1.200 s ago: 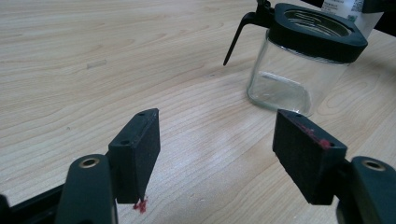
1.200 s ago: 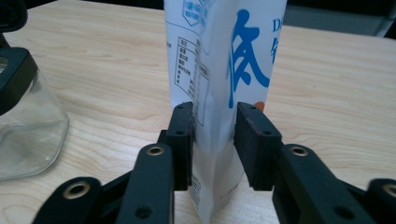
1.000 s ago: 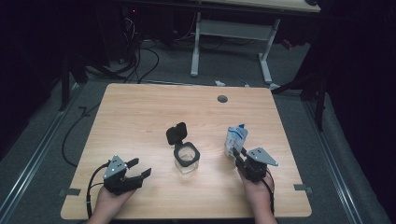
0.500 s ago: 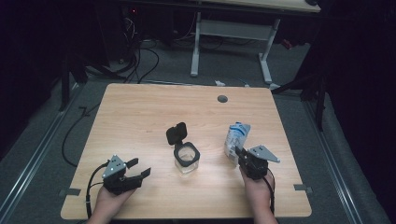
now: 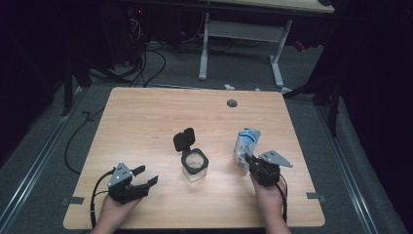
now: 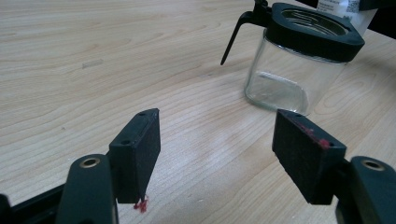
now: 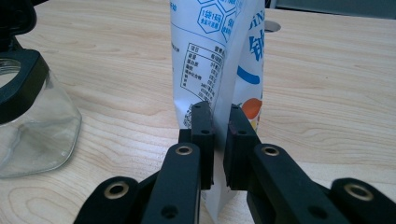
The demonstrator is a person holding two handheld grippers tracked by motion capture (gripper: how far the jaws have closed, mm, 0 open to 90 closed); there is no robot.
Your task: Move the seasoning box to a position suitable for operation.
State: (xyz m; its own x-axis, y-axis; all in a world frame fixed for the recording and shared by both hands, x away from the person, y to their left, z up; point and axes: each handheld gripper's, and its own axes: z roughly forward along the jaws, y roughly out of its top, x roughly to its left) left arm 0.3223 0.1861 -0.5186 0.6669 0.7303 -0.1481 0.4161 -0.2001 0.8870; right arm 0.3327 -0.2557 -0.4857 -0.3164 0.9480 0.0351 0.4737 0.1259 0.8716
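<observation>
Pinching the lower edge of the white printed plastic pouch (image 7: 219, 70) with my right gripper (image 7: 220, 135), I hold it upright near the right edge of the wooden desk (image 5: 146, 122). My left gripper (image 5: 140, 181) rests near the front left corner, jaws wide apart and empty. Between them stands the square clear glass jar (image 5: 195, 165), its black hinged lid (image 5: 183, 139) flipped up.
</observation>
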